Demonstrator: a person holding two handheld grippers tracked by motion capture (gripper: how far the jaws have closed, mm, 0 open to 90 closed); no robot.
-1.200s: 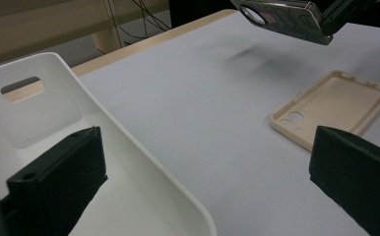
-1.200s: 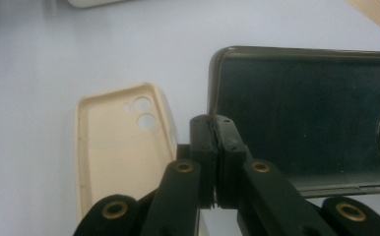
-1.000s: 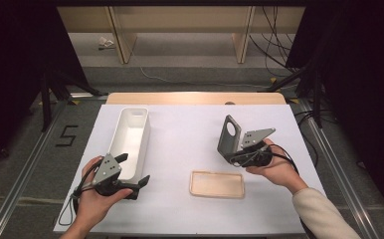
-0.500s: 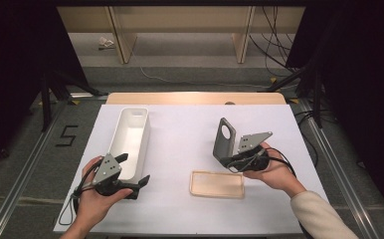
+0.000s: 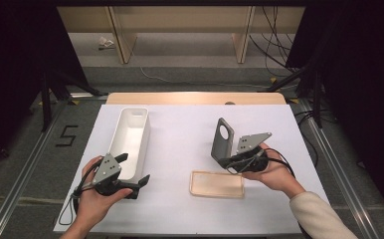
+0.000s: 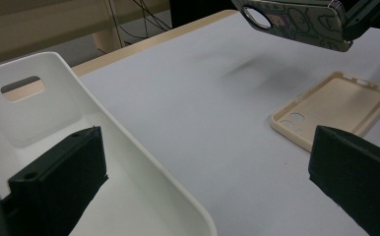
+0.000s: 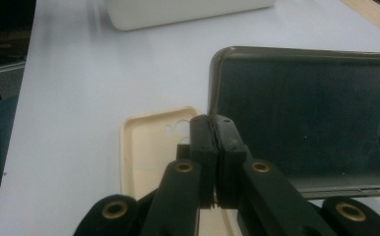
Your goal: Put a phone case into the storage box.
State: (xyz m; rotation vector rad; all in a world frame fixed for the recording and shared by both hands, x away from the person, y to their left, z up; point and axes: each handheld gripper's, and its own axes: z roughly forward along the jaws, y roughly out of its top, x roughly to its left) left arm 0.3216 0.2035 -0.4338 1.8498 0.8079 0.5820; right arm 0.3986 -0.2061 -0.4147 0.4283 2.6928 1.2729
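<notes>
High view: I am holding a claw in each hand over the white tabletop.
Right claw: I am pinching the dark phone case, lifted upright above the beige phone case.
Left claw: I am keeping it wide, holding nothing, beside the white bin.

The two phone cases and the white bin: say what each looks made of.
Dark phone case: probably soft plastic or rubber; printed back, matte inside. Beige phone case: likely flexible silicone or plastic, slightly translucent. White bin: smooth moulded plastic with rounded rim.
</notes>
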